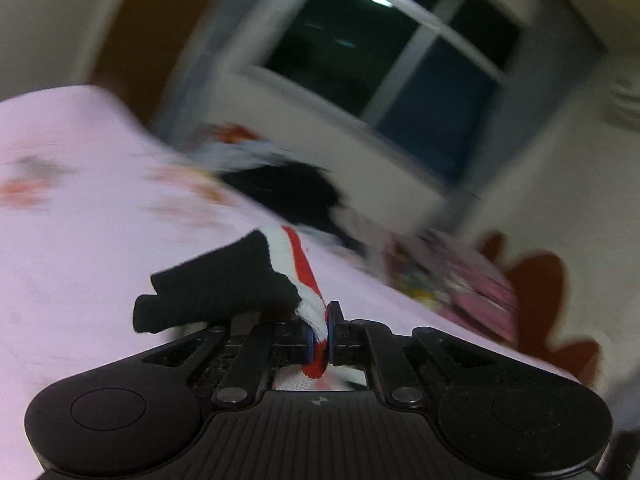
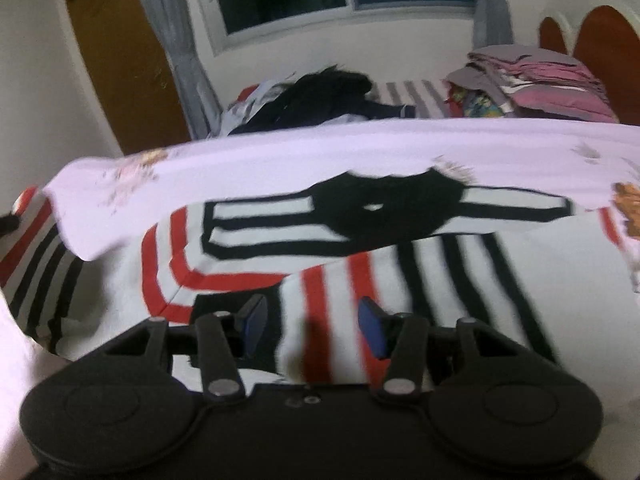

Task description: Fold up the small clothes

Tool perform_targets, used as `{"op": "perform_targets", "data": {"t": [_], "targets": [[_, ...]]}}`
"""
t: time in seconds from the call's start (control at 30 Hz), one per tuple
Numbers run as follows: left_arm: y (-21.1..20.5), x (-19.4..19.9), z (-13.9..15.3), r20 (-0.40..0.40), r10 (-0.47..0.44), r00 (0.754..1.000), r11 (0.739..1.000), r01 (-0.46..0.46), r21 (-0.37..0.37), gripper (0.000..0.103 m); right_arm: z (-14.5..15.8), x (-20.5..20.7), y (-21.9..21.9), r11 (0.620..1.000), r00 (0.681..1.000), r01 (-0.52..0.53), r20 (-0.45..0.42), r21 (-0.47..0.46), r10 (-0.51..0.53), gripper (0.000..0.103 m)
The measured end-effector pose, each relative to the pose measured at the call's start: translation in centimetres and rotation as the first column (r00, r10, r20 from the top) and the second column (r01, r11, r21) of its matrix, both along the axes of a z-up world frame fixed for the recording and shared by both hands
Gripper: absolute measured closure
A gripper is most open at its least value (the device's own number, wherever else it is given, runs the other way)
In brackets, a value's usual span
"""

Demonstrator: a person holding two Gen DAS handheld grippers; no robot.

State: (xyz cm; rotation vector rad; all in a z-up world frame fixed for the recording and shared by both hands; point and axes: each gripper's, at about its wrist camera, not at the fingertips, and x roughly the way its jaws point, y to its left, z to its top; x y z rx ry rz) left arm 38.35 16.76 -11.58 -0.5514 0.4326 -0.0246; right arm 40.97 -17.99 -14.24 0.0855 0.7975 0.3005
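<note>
Your left gripper [image 1: 319, 330] is clamped on the white knit garment with red and black stripes [image 2: 248, 248] at frame bottom; keep that edge taut. Your right gripper [image 2: 312, 322] hangs apart above it. Beyond, the pale pink floral sheet [image 2: 280, 152] spreads mid-frame.

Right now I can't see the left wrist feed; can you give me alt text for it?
The left gripper is shut on a bunched striped garment of black, white and red, lifted over a pink sheet. Behind, blurred, a dark clothes pile lies under a night window.
</note>
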Motion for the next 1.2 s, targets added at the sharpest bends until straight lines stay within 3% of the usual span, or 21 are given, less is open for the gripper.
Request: {"op": "perform_targets", "data": {"t": [0.13, 0.27, 0.4, 0.43, 0.47, 0.5, 0.53, 0.57, 0.67, 0.93, 1.2], "targets": [[-9.0, 3.2, 0.0, -0.003, -0.209, 0.978, 0.978, 0.209, 0.019, 0.097, 1.2, -1.4, -3.8, 0.999, 0.999, 0.05, 0.016, 0.002, -0.05, 0.053], [-17.2, 5.7, -3.1, -0.122, -0.396, 0.91, 0.911, 0.406, 0.07, 0.097, 1.3, -2.7, -7.7, 0.993, 0.993, 0.114, 0.008, -0.011, -0.114, 0.052], [-22.3, 5.6, -5.8, -0.284, -0.467, 0.837, 0.846, 0.517, 0.133, 0.096, 0.8, -3.7, -10.5, 0.988, 0.988, 0.152, -0.018, -0.007, -0.152, 0.048], [-22.8, 5.0, -6.0, -0.309, -0.462, 0.831, 0.843, 0.52, 0.137, 0.093, 0.8, -3.9, -10.8, 0.988, 0.988, 0.153, -0.02, -0.002, -0.153, 0.046], [-23.1, 4.5, -5.9, -0.326, -0.454, 0.829, 0.843, 0.518, 0.144, 0.068, 0.8, -4.0, -11.1, 0.988, 0.988, 0.152, -0.021, 0.001, -0.152, 0.044], [-23.1, 4.0, -5.7, -0.33, -0.448, 0.831, 0.845, 0.514, 0.148, 0.029, 0.8, -4.2, -11.2, 0.989, 0.989, 0.148, -0.019, 0.007, -0.148, 0.042], [-22.8, 3.2, -5.3, -0.321, -0.421, 0.849, 0.857, 0.488, 0.167, 0.017, 0.9, -4.3, -11.1, 0.99, 0.99, 0.142, -0.018, 0.012, -0.142, 0.041], [-22.1, 2.3, -4.6, -0.287, -0.392, 0.874, 0.869, 0.454, 0.196, 0.013, 0.9, -4.2, -10.9, 0.991, 0.991, 0.132, -0.019, 0.021, -0.131, 0.041], [-20.5, 0.6, -3.4, -0.279, -0.383, 0.881, 0.866, 0.448, 0.224, 0.013, 1.1, -4.3, -9.9, 0.995, 0.995, 0.096, -0.015, 0.03, -0.096, 0.04], [-10.9, -3.6, -2.6, -0.272, -0.139, 0.952, 0.914, 0.228, 0.334, 0.013, 0.9, -3.7, -3.3, 0.997, 0.997, -0.08, -0.001, -0.012, 0.08, 0.04], [-6.8, -4.3, -6.3, -0.332, -0.031, 0.943, 0.902, 0.169, 0.397, 0.014, -1.6, -1.5, 0.8, 0.985, 0.994, -0.111, -0.023, -0.134, 0.109, 0.044]]}}
